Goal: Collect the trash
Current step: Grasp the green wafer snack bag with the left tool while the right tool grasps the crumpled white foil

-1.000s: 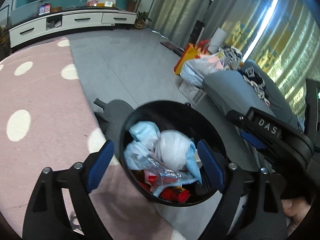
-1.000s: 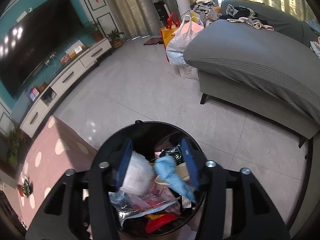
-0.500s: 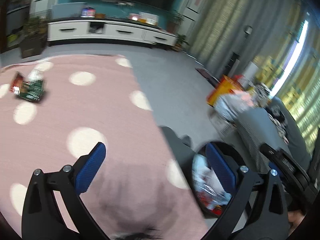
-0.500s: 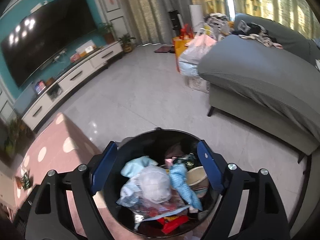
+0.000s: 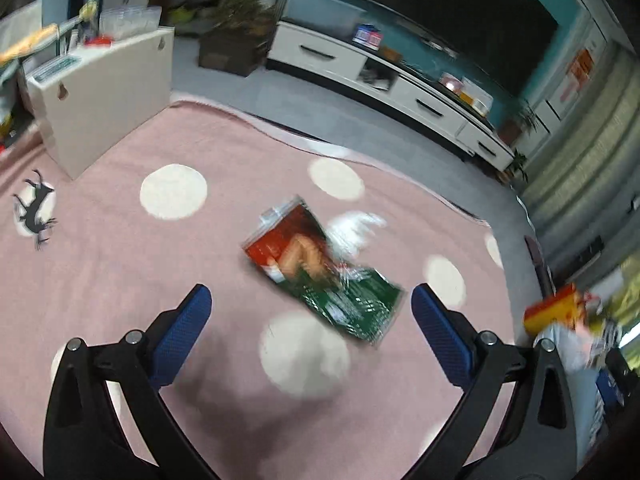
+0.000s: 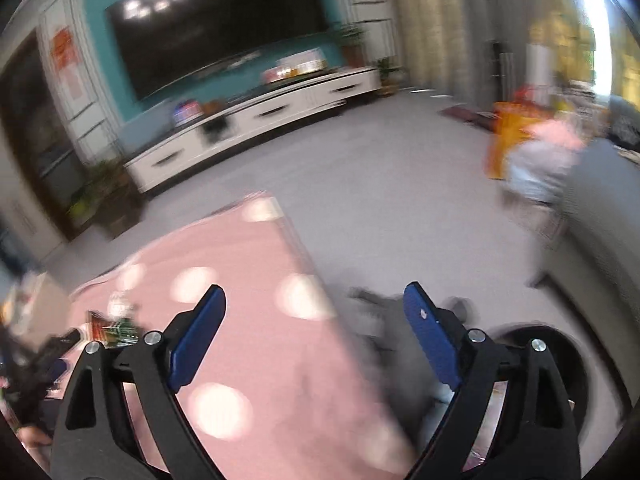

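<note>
Over the pink rug [image 5: 120, 264] with its pale dots, the left wrist view shows the left gripper [image 5: 311, 312] tilted downward toward the floor, its two blue pads spread wide with nothing between them. Ahead of the fingertips, a little past the gap and apart from both pads, lies a flat snack wrapper [image 5: 320, 276], red at one end and green at the other, with a crinkled clear edge. Its long axis runs on a slant from upper left to lower right in this view: the red end points away toward the white cabinet [image 5: 104, 96] side, the green end points toward the right-hand finger [image 5: 440, 340]. It lies flat on the rug, partly over a pale dot. The picture is blurred, so any print on the wrapper cannot be read. A white TV stand [image 5: 400, 92] runs along the teal wall behind.

In the right wrist view, heavily blurred, the right gripper [image 6: 315, 320] also angles down, over the rug's edge where pink meets grey floor. Its jaws have just been opening and now stand wide, empty. The black trash bin [image 6: 560, 344] sits at the lower right, partly behind the right-hand finger. The same wrapper [image 6: 114, 330] shows small at the far left on the rug, near the left gripper's dark frame [image 6: 36, 364].
</note>
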Tool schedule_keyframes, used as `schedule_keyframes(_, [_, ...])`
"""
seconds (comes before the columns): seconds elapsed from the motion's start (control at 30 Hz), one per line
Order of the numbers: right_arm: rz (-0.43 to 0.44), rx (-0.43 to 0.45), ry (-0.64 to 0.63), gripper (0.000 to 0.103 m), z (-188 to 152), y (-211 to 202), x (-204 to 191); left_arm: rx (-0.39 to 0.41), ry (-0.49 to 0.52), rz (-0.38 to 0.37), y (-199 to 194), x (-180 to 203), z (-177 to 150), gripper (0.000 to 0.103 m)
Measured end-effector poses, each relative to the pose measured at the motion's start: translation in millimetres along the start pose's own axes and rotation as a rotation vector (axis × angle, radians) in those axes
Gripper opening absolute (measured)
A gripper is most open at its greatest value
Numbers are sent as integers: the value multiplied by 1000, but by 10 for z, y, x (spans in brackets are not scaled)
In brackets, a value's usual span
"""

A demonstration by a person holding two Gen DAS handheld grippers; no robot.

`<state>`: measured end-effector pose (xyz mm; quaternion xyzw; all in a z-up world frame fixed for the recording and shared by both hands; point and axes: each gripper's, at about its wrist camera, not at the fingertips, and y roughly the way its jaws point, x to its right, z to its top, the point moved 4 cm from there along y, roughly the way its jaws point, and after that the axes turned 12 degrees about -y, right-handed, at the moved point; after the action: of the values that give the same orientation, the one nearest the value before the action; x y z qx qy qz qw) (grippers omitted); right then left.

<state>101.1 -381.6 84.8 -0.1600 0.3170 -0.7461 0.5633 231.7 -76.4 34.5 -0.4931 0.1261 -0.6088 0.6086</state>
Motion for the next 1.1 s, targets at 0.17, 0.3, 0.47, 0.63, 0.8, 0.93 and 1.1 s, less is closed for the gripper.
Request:
schedule_keyframes(0.17, [253, -139, -106, 88, 431, 1043, -1213, -57, -16, -45, 424, -92, 207, 99])
schedule_keyframes(0.3, [374, -270, -138, 74, 486, 1702, -1891, -109, 10, -66, 621, -26, 166, 89])
schedule_keyframes(0.47, [434, -398, -183, 71, 285, 2157, -2334, -129, 59, -67, 759, -50, 115, 79])
schedule_keyframes(0.63, [440, -450, -201, 61, 54, 2273, -2423, -148, 85, -127, 779, 9, 39, 52])
schedule_keyframes(0.8, [520, -458, -167, 32, -26, 2239, -2418, -154, 87, -149, 695, 38, -27, 35])
schedule_keyframes(0.93, [494, -427, -156, 25, -17, 2018, -2285, -151, 116, -141, 438, 107, -180, 32])
schedule_keyframes(1.1, [436, -332, -158, 25, 61, 1480, -1975, -110, 166, -162, -69, 309, -341, 32])
